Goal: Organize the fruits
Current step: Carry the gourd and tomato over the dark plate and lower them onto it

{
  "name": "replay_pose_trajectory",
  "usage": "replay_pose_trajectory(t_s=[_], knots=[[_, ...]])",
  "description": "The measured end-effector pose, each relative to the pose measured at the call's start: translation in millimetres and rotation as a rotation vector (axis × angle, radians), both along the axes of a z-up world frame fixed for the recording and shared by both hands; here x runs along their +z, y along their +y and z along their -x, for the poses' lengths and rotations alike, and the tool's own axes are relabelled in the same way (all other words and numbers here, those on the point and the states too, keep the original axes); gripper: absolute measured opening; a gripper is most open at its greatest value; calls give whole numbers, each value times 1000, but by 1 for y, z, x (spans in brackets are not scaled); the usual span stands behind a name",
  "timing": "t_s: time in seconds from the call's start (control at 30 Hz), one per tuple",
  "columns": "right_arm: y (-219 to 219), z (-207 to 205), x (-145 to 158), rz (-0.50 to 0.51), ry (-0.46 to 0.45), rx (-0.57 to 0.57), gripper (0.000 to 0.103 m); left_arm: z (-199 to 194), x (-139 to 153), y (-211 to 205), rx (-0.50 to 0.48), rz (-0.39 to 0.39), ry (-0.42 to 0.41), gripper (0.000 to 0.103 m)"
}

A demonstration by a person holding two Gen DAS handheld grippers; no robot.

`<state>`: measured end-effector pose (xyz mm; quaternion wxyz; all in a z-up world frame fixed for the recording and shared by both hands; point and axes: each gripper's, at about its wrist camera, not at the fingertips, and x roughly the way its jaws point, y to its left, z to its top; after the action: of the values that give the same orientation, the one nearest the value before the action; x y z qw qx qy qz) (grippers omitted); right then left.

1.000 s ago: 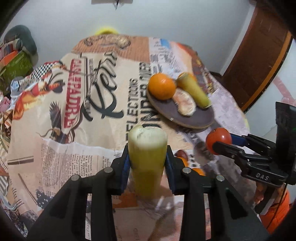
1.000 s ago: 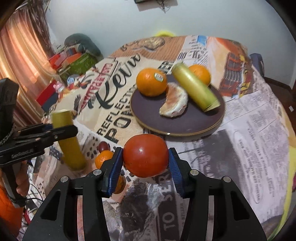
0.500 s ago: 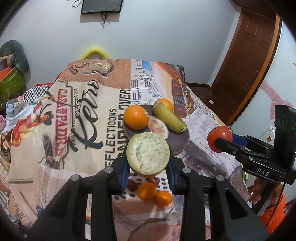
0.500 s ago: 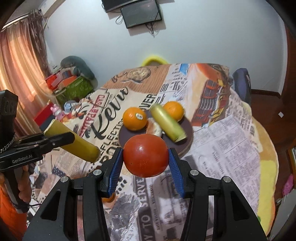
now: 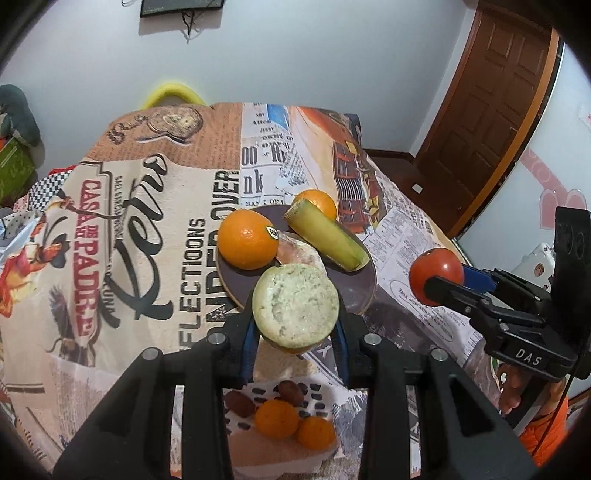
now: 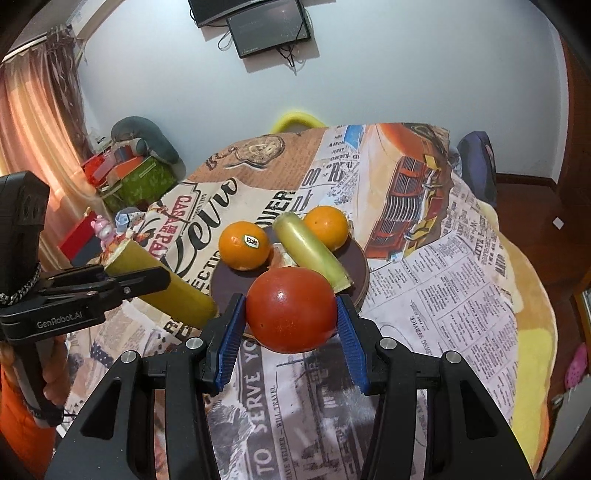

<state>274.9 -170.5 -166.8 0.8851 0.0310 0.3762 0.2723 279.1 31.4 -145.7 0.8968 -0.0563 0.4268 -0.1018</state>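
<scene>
Left tool: clamped on a yellow-green stalk piece, its pale cut end facing the camera; held in the air over the near edge of the plate.
Right tool: clamped on a red tomato, blue pads pressing both sides, lifted above the worktop.
Below the left tool: two small oranges and two dark brown fruits lie on the cloth; only the left wrist view shows them.
Plate: dark, round, on the printed newspaper-style cloth; carries a large stickered orange, a second orange behind, a long stalk piece lying slantwise, and a pale peeled fruit seen clearly only in the left view.
Cross views: the right view shows the held stalk from the side, full length; the left view shows the tomato side-on in the other tool.
Far, right view only: wall screen, curtain, boxes.
Far, left view only: brown door.
</scene>
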Motion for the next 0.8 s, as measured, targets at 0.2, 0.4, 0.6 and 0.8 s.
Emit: replay_pose_trajectory(t_s=[0.2, 0.4, 0.6, 0.8], knots=[[6, -12, -14, 2, 27, 15, 46, -19, -14, -8, -15, -23, 30, 34], [12, -22, -24, 2, 43, 27, 46, -40, -17, -8, -1, -10, 33, 34], [16, -33, -32, 5, 51, 37, 46, -59, -25, -13, 16, -14, 32, 34], [27, -40, -39, 41, 44, 56, 46, -71, -34, -15, 29, -6, 40, 34]])
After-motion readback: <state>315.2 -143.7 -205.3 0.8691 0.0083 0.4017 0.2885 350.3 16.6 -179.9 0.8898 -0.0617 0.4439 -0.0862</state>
